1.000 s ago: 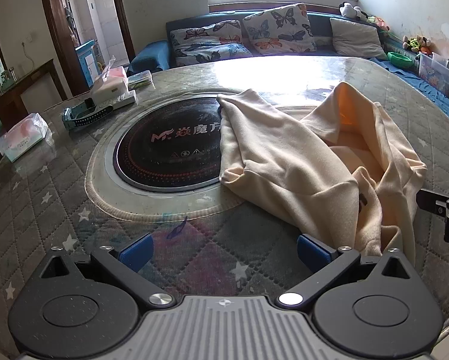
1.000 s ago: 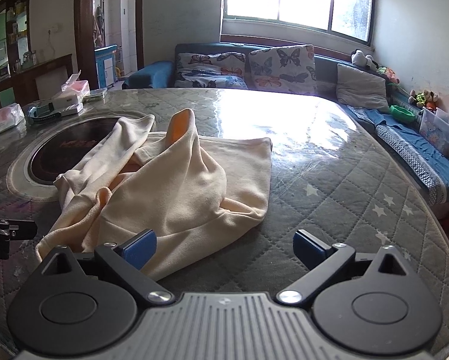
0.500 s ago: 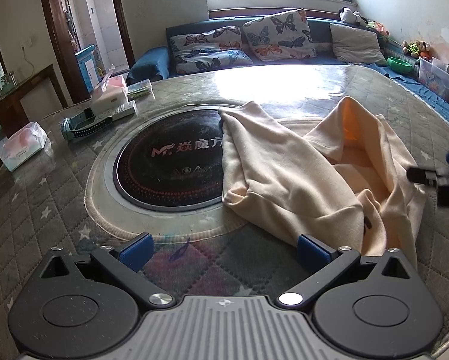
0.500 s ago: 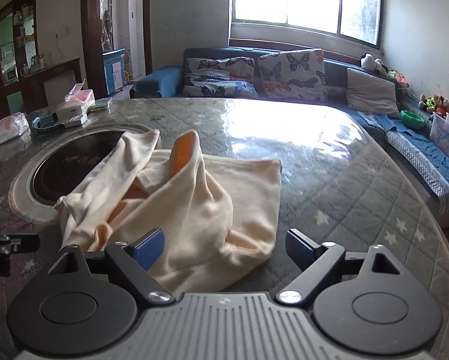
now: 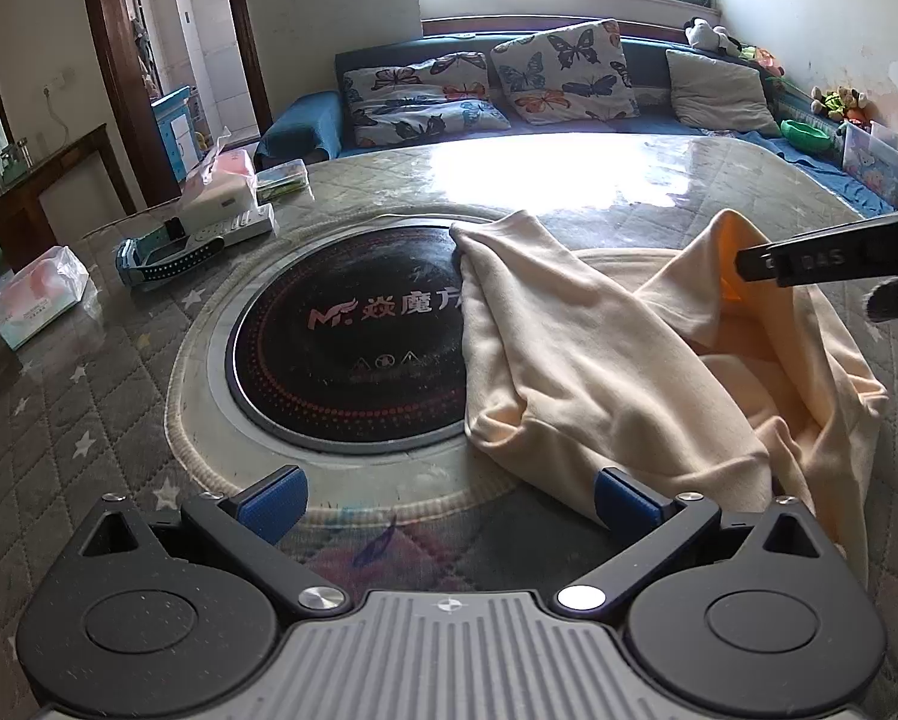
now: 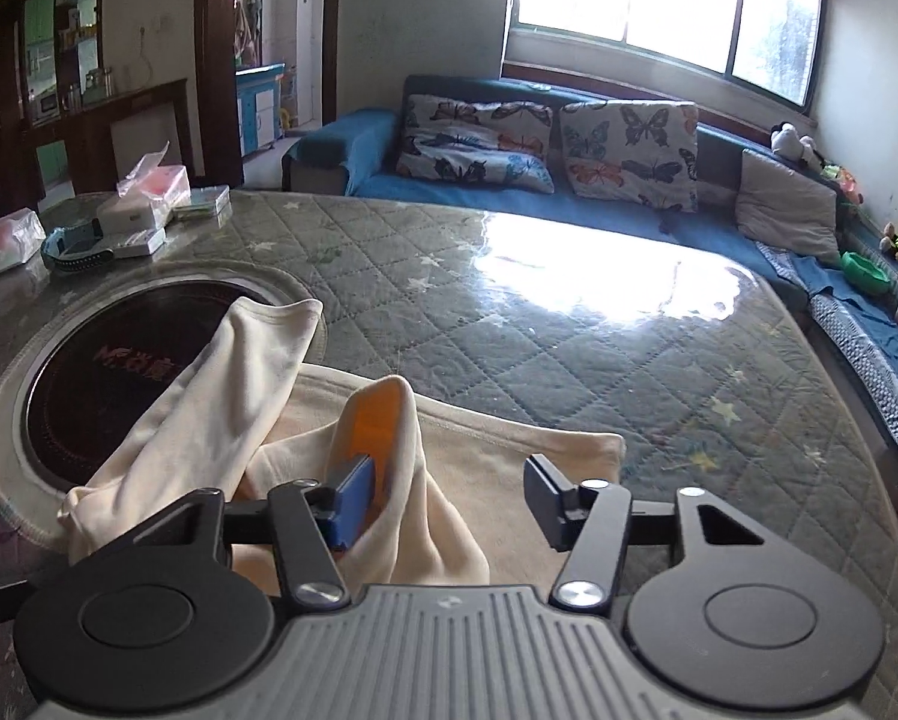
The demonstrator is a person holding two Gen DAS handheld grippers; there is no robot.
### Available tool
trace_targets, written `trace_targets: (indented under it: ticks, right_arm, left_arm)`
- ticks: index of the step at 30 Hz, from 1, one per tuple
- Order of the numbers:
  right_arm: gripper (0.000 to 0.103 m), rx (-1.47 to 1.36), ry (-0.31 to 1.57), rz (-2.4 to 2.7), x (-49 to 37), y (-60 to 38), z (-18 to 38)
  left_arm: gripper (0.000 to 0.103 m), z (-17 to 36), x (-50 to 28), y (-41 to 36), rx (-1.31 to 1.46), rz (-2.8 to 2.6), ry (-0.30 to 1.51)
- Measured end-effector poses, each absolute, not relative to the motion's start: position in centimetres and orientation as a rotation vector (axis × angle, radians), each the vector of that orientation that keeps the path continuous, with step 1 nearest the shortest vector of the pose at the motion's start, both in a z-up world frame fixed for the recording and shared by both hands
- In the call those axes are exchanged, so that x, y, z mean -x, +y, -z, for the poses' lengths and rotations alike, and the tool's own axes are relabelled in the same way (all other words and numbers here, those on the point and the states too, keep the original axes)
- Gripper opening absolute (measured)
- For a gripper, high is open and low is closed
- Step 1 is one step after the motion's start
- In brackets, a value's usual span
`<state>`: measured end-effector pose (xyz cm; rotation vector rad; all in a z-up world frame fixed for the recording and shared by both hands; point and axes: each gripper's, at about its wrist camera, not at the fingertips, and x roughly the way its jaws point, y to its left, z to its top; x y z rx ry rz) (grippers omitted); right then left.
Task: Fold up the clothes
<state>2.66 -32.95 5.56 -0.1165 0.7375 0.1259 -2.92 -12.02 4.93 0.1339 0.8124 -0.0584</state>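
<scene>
- The right gripper (image 6: 449, 495) hangs low over a cream garment (image 6: 305, 444), jaws spread wide.
- Its left finger (image 6: 353, 498) sits against a raised fold showing an orange lining.
- The garment lies crumpled on the quilted bench (image 6: 569, 324), one end over a black round hob (image 6: 107, 360).
- Tissue packs (image 6: 5, 243) sit at the far left.

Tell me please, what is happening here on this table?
A person with a gripper in each hand is starting to fold a cream garment that lies crumpled on the quilted table, partly over a round black cooktop. The right gripper is open, with its fingers on either side of a raised fold of the cloth, though it has not closed on it. The left gripper is open too, low over the table at the garment's near edge, holding nothing. No fold is made yet.
</scene>
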Motion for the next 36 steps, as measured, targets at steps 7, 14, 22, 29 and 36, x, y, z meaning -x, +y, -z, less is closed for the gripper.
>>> trace_targets:
  ticks: [7, 14, 22, 29, 36]
  right_arm:
    - [0.015, 0.137, 0.764, -0.148, -5.1, -32.2, -3.8]
    - [0.003, 0.104, 0.664, -0.082, -2.4, -34.4, -5.2]
    - [0.003, 0.062, 0.567, 0.081, 4.9, -39.5, -7.6]
    - [0.005, -0.068, 0.665, 0.241, 11.1, -45.2, -5.3]
    - [0.025, -0.124, 0.722, 0.290, 13.2, -47.8, -2.8]
  left_arm:
    - [0.103, -4.9, 1.4, -12.5, -0.152, 0.051, 0.808]
    - [0.103, -5.1, 0.5, -12.8, -0.163, 0.046, 0.800]
    - [0.103, -6.0, 0.1, -14.1, -0.178, 0.080, 0.770]
    - [0.102, -6.8, -2.2, -16.6, -0.195, 0.135, 0.736]
    - [0.083, -6.8, -6.9, -18.8, -0.166, 0.178, 0.707]
